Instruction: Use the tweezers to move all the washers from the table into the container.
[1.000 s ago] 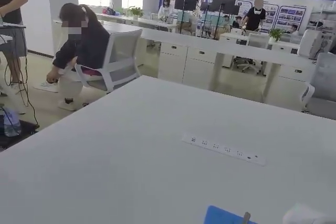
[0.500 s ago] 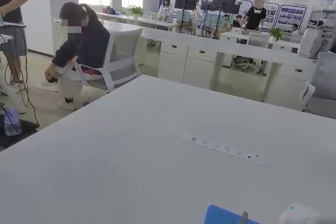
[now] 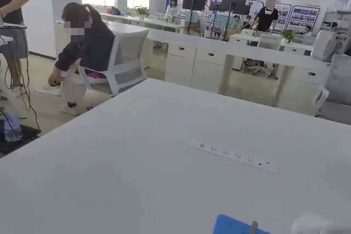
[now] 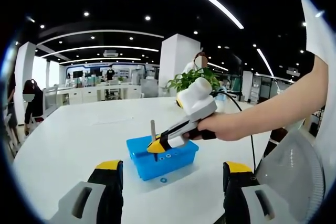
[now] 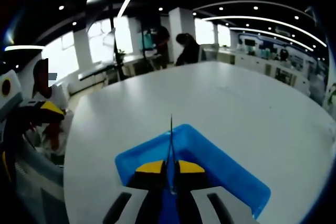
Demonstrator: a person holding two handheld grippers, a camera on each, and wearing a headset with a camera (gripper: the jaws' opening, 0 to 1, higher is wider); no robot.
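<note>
A blue container (image 4: 164, 159) stands on the white table (image 4: 79, 135), with small washers (image 4: 166, 156) lying inside it. One washer (image 4: 163, 180) lies on the table just in front of the container. My right gripper (image 4: 155, 146) is shut on the tweezers (image 4: 153, 129), whose tip points up over the container's back left corner. In the right gripper view the tweezers (image 5: 170, 140) stick out from between the shut jaws of my right gripper (image 5: 170, 168) above the container (image 5: 215, 169). My left gripper (image 4: 173, 165) is open and empty, short of the container. In the head view, the container (image 3: 233, 226) and tweezers tip (image 3: 254, 226) sit at the lower edge.
A white power strip (image 3: 234, 155) lies across the table (image 3: 126, 163) beyond the container. A person sits on a swivel chair (image 3: 123, 64) past the table's far left corner. A potted plant (image 4: 191, 80) stands behind the right gripper.
Almost nothing differs. In the head view the white gripper body at the lower right edge has sunk slightly, and the seated person has shifted a little.
</note>
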